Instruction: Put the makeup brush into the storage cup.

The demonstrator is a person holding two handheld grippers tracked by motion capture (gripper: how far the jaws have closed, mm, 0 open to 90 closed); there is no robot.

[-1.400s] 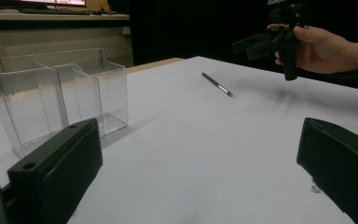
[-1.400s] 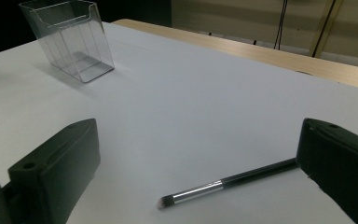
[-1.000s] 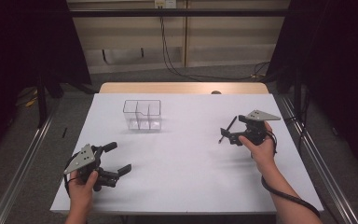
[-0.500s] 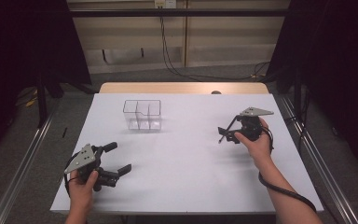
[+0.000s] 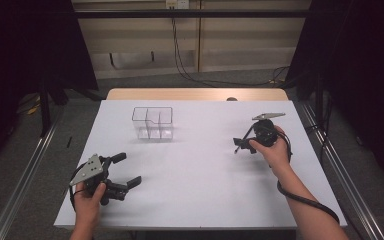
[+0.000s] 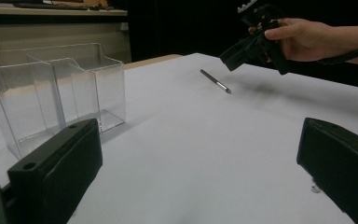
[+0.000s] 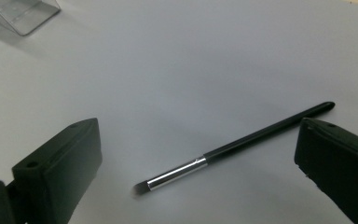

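We hold our right claw (image 5: 244, 145) just above the white worktop (image 5: 200, 180), jaws spread wide on either side of a slim black brush (image 7: 233, 147) with a silver ferrule that lies flat between them, untouched. Our left claw (image 5: 125, 172) rests near the front left edge, jaws also apart and empty, well apart from the clear divided organizer (image 5: 152, 122) at the far side.
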